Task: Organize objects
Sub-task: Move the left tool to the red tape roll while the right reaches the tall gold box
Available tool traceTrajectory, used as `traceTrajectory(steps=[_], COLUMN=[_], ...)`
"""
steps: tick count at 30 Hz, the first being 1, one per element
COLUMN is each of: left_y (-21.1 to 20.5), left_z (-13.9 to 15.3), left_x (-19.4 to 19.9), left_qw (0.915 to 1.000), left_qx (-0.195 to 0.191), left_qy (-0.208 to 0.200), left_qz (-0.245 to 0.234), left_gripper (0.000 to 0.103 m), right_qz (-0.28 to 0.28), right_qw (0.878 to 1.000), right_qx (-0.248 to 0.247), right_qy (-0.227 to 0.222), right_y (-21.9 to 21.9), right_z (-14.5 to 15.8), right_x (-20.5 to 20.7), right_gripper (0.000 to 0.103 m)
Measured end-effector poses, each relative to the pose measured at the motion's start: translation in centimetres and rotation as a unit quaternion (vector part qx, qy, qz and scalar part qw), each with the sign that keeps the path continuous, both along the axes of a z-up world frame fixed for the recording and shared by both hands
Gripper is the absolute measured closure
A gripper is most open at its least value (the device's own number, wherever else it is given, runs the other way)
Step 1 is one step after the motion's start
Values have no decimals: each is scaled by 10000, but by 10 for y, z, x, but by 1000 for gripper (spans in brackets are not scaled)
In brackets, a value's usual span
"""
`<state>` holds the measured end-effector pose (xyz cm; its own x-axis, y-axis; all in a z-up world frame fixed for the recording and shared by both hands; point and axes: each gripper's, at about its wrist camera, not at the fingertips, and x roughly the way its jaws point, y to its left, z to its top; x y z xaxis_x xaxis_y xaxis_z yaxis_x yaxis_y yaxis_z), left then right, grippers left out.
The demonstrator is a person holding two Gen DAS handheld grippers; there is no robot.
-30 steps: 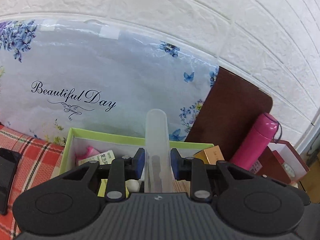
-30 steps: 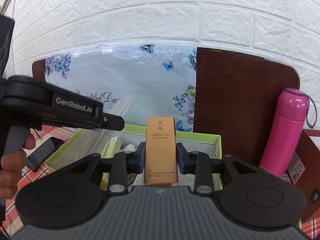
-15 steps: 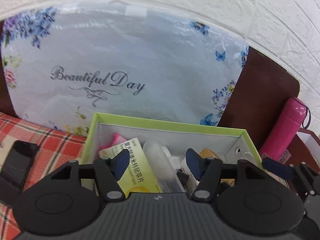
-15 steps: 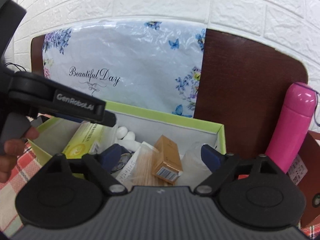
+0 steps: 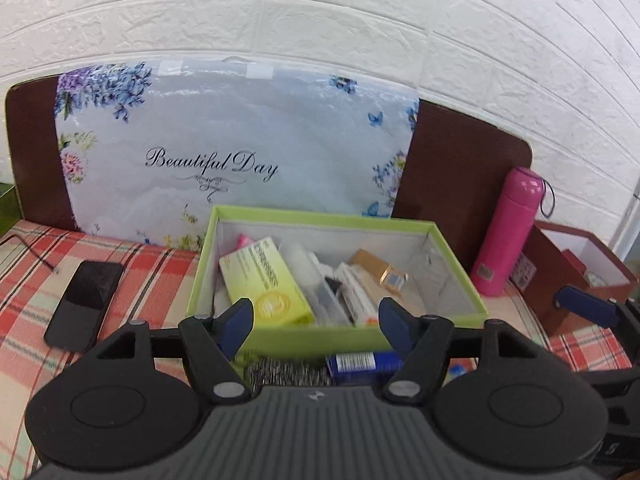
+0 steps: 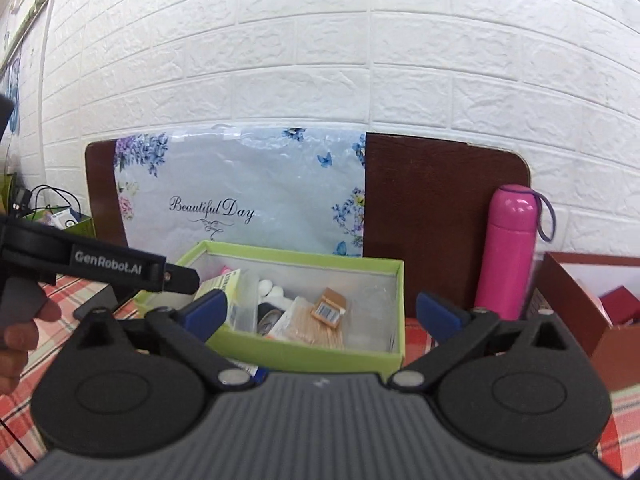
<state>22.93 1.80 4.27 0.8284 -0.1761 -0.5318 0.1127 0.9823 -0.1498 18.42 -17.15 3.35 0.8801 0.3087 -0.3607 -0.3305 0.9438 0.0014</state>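
Observation:
A green box (image 5: 280, 338) (image 6: 320, 356) stands on the plaid cloth and holds several items: a yellow carton (image 5: 266, 282), a clear plastic tube (image 5: 304, 268) and a small gold carton (image 5: 380, 270) (image 6: 330, 306). My left gripper (image 5: 316, 320) is open and empty, pulled back in front of the box. My right gripper (image 6: 320, 310) is open and empty, also pulled back in front of the box. The left gripper's body (image 6: 100, 266) shows at the left of the right wrist view.
A black phone (image 5: 86, 296) lies left of the box. A steel scourer (image 5: 288, 372) and a blue tube (image 5: 364, 362) lie in front of it. A pink flask (image 5: 508, 232) and a brown box (image 5: 580, 276) stand to the right. A floral bag (image 5: 236, 152) leans on the wall.
The left gripper let go of the clear tube and the right let go of the gold carton; both now lie in the green box. Both grippers opened and drew back.

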Motion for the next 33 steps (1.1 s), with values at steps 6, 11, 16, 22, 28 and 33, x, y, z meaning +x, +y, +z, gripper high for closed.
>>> traceTrajectory(steps=[6,11,16,22,28,33], left_y=[-4,-1,6,12,11,-2], left_z=[-28,-51,-73,-88,-85,-84], left_x=[-33,-50,-59,-64,-63,-49], left_qw=[9991,9983,9968,9950,9966,9964], left_qx=[-74,-22,-31,-188,-245,-296], left_qy=[402,580,803,982,761,635], left_qz=[-94,-80,4,37,-189,-474], left_gripper=[30,30,30,30,30,30], right_qz=[-67,-150,-216,-82,-70,-72], right_qw=[9991,9972,9942,9908,9907,9893], right_qx=[126,108,129,17,-9,29], right_qy=[388,725,1044,1348,1361,1456], right_y=[-7,-8,-8,6,22,20], right_z=[-26,-53,-81,-106,-111,-115], right_x=[-33,-53,-65,-52,-27,-19], right_gripper=[0,0,0,15,42,79])
